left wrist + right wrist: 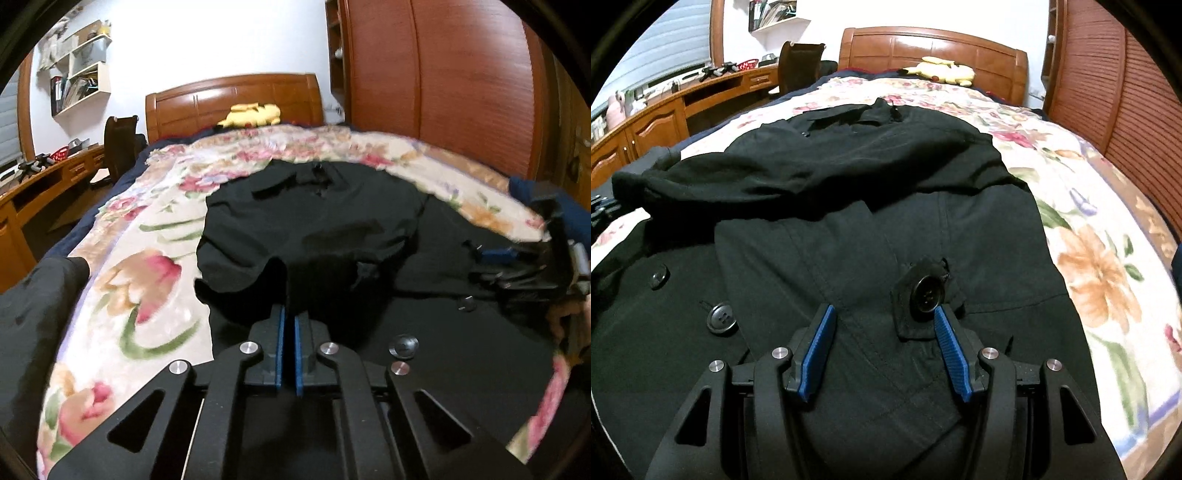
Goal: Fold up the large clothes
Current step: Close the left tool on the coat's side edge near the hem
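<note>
Black coat [849, 206]: spread lengthwise over a flowered blanket [1089, 229] on the bed, collar end toward 12 o'clock and the headboard [931, 48]. One sleeve is folded across the chest toward 9 o'clock, its cuff [631, 181] at the coat's edge. Two dark buttons [722, 318] show at 8 o'clock in the right wrist view; a third button on a tab [928, 293] lies near centre.

Left gripper [289, 325]: blue pads [281, 350] brought together with only a thin slit between them, tips buried in a raised fold of the black cloth at 6 o'clock. Whether cloth is actually pinched there cannot be told, dark on dark.

Right gripper [882, 314]: fingers [820, 343] well apart, low over the coat front, nothing clamped. The right-hand finger's tip sits just beside the tabbed button; contact cannot be told. The same tool appears at 3 o'clock in the left wrist view.

Yellow plush toy [251, 114]: at 12 o'clock, against the headboard.

Wooden desk [665, 107]: at 10 o'clock, along the wall, with a dark chair [801, 62] beside the bed.

Wardrobe [443, 81]: reddish wood, at 1 to 2 o'clock.
</note>
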